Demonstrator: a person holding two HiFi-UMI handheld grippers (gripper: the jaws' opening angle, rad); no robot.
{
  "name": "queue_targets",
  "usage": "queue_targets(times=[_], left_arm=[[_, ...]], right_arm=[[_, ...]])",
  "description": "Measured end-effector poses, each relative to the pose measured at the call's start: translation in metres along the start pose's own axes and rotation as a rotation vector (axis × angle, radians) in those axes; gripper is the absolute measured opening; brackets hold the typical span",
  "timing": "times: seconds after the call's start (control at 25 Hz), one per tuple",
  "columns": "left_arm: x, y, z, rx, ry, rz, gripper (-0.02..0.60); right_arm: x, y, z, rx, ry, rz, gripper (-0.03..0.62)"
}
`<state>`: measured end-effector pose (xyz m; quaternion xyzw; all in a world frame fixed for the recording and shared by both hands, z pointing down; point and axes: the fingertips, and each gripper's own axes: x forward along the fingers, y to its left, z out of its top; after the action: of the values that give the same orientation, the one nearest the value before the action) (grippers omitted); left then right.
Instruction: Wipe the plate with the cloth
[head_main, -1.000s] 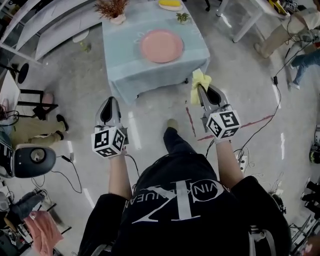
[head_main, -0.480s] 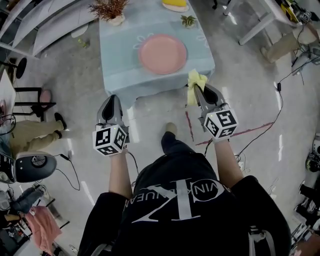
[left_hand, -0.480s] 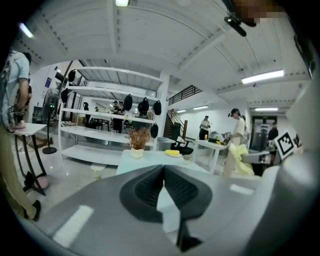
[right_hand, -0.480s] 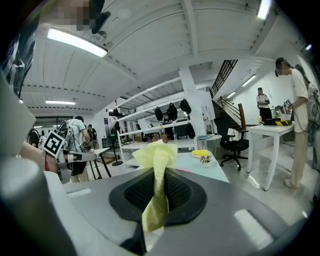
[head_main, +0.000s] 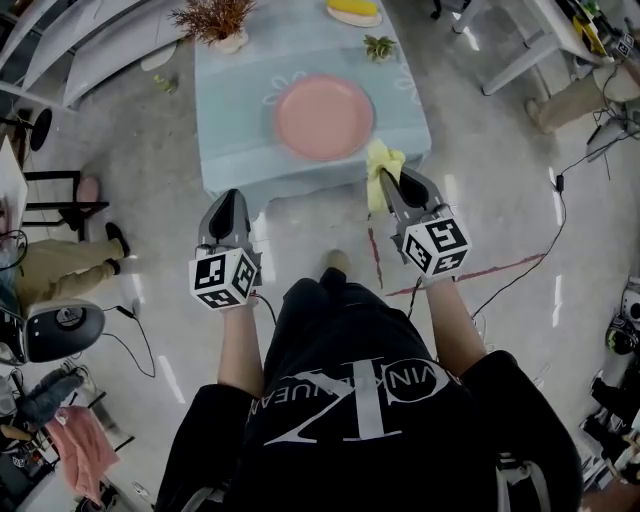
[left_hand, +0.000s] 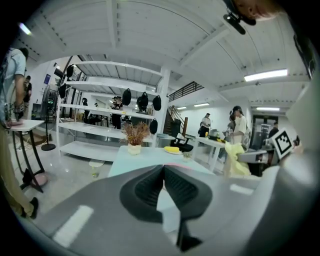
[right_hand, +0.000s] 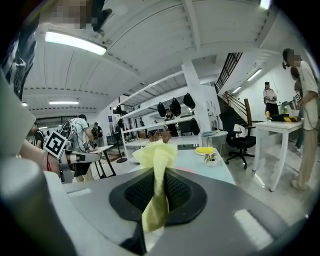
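The right hand-held gripper (head_main: 388, 182) is clamped on the yellow cloth (head_main: 382, 163), at the near right edge of the table (head_main: 235, 150). The pink plate (head_main: 324, 117) lies mid-table. The left hand-held gripper (head_main: 227, 200) has its jaws together, holding nothing.

Probably a lab or workshop hall: white shelving (left_hand: 105, 111), white worktables (right_hand: 282, 125), people (left_hand: 206, 125) standing about.

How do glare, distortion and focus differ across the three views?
Head view: sharp, with glare streaks on the floor. Left gripper view: strong fisheye bending and dark corners; the near fingers look soft. Right gripper view: same bending, a blown-out ceiling light, the cloth crisp.
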<state>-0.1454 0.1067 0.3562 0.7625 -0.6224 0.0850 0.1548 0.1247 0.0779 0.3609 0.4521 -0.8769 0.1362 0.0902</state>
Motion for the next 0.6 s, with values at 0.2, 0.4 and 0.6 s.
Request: queue_targets(times=[0.2, 0.4, 0.6], left_arm=[[0.015, 0.001, 0.002, -0.010, 0.006, -0.005, 0.000], [0.030, 0.000, -0.015, -0.001, 0.058, -0.024, 0.000], [0.055, 0.005, -0.025, -0.006, 0.090, -0.050, 0.000]], right_arm=[[0.014, -0.005, -0.002, 0.005, 0.015, 0.013, 0.041], [0.030, -0.011, -0.008, 0.017, 0.034, 0.015, 0.041], [0.050, -0.017, -0.014, 0.029, 0.053, 0.002, 0.041]])
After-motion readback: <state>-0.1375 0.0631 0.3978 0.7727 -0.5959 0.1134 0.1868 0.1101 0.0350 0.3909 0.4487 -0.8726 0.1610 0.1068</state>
